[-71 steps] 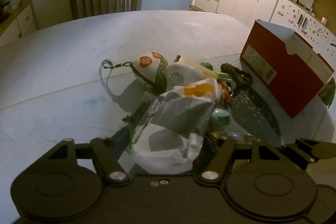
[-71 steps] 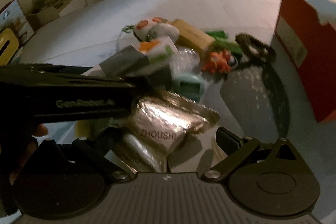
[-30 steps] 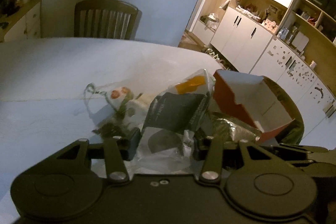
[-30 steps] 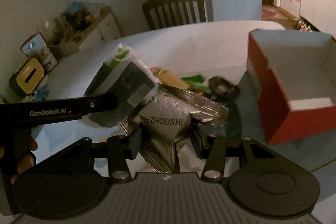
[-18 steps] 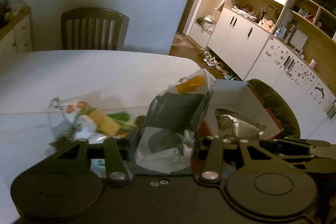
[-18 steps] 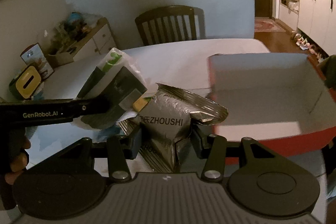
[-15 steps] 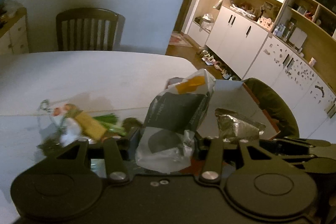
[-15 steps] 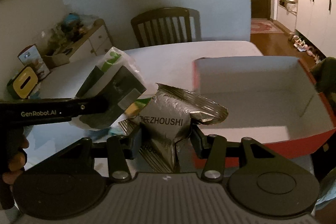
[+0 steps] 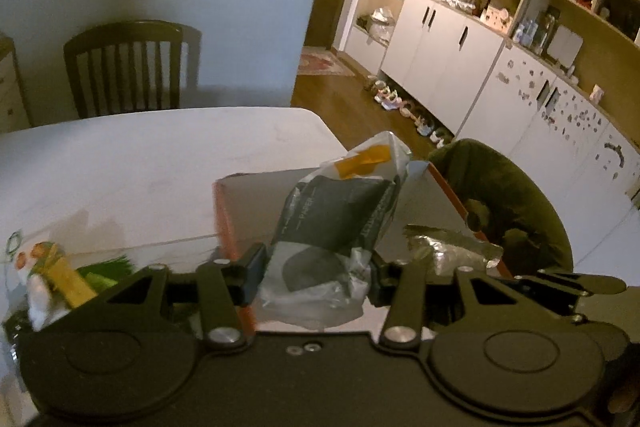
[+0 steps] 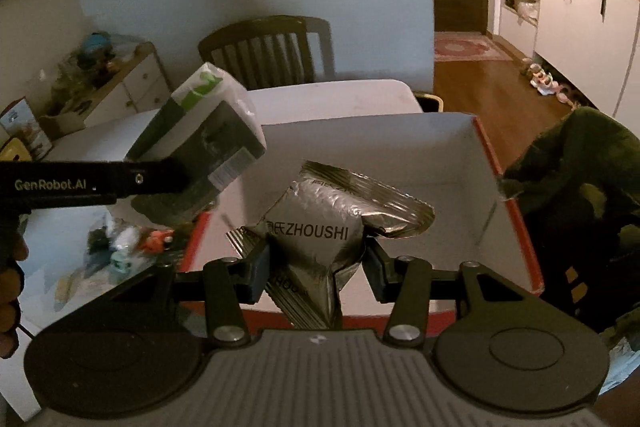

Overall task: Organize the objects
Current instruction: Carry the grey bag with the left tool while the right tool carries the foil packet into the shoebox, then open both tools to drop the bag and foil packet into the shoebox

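Note:
My left gripper (image 9: 314,277) is shut on a plastic-wrapped tissue pack (image 9: 336,223), dark grey with an orange patch, and holds it above the left side of an open red box (image 9: 220,211). The pack also shows in the right wrist view (image 10: 204,135). My right gripper (image 10: 318,273) is shut on a silver foil packet marked ZHOUSHI (image 10: 324,231) and holds it over the box's white inside (image 10: 432,163). The foil packet shows in the left wrist view (image 9: 448,251). The box looks empty inside.
A pile of small items lies on the white table left of the box: a yellow bar (image 9: 68,281), green pieces (image 9: 108,267), an orange toy (image 10: 156,239). A wooden chair (image 9: 128,67) stands behind the table. A dark green chair (image 10: 580,187) stands right of the box.
Both grippers rose from the pile with their packs and swung right over the red box. The pile now lies to the left and below.

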